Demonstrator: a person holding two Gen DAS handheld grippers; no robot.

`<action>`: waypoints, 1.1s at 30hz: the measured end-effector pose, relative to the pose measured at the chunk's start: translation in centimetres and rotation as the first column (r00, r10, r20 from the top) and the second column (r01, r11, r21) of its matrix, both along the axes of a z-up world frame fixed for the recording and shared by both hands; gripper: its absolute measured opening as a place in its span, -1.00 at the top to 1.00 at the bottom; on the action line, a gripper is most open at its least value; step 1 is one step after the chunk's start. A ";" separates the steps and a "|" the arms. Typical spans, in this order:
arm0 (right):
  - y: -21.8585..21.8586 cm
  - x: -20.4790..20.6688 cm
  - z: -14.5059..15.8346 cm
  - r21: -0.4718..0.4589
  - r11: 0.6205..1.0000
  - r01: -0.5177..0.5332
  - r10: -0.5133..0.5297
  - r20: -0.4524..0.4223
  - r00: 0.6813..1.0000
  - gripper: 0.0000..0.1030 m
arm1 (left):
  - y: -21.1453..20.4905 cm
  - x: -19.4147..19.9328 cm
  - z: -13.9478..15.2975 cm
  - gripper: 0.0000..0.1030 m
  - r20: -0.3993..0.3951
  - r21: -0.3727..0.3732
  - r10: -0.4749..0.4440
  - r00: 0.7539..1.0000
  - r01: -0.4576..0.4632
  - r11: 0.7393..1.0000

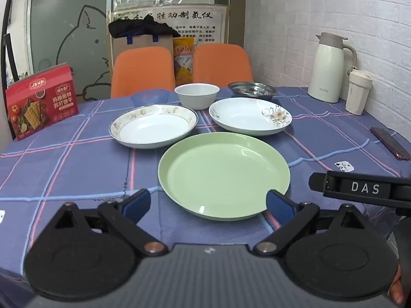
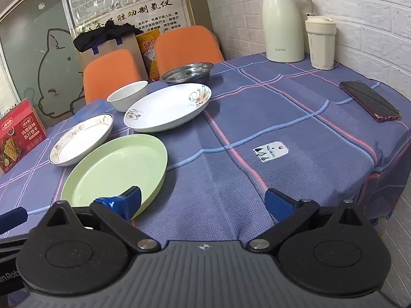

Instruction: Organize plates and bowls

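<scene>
My left gripper (image 1: 208, 204), a black two-finger tool with blue ribbed pads, is spread wide and grips nothing. Its left pad (image 1: 136, 205) and right pad (image 1: 278, 206) stand well apart, both angled forward and slightly inward. At the lower right edge of the left wrist view a bit of my gloved right hand (image 1: 399, 264) shows, with a bare fingertip below it.

My right gripper (image 2: 203, 202), the same black build with blue pads, is likewise spread wide and holds nothing. Off to its left, low in the right wrist view, one blue fingertip (image 2: 11, 217) of my left gripper pokes in, so the two tools sit side by side, close together, at about the same height.
</scene>
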State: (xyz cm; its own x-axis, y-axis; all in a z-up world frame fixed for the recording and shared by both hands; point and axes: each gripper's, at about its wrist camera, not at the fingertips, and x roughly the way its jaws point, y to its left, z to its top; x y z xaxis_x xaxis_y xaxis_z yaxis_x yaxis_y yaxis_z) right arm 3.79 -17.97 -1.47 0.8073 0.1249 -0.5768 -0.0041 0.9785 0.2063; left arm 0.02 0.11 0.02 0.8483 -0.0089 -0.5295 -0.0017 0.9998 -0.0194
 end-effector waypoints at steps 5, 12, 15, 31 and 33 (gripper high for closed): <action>-0.2 0.3 -0.1 0.012 1.000 -0.006 0.006 -0.006 1.000 -0.75 | 0.5 -0.1 0.0 -0.85 -0.001 0.001 0.002 1.000 -0.002 1.000; 0.0 -0.2 0.0 0.003 1.000 -0.006 0.006 -0.005 1.000 -0.75 | -0.1 0.2 -0.3 -0.85 -0.012 0.005 -0.007 1.000 0.007 1.000; -0.1 0.2 -0.1 0.002 1.000 -0.007 0.007 -0.011 1.000 -0.75 | 0.0 0.3 -0.4 -0.85 -0.016 0.003 -0.006 1.000 0.006 1.000; 0.2 0.3 -0.4 -0.007 1.000 -0.012 0.012 -0.025 1.000 -0.75 | 0.0 0.4 -0.5 -0.85 -0.027 0.002 -0.003 1.000 0.003 1.000; 0.1 0.4 -0.4 -0.008 1.000 -0.012 0.012 -0.026 1.000 -0.75 | 0.0 0.3 -0.5 -0.85 -0.027 0.003 -0.003 1.000 0.003 1.000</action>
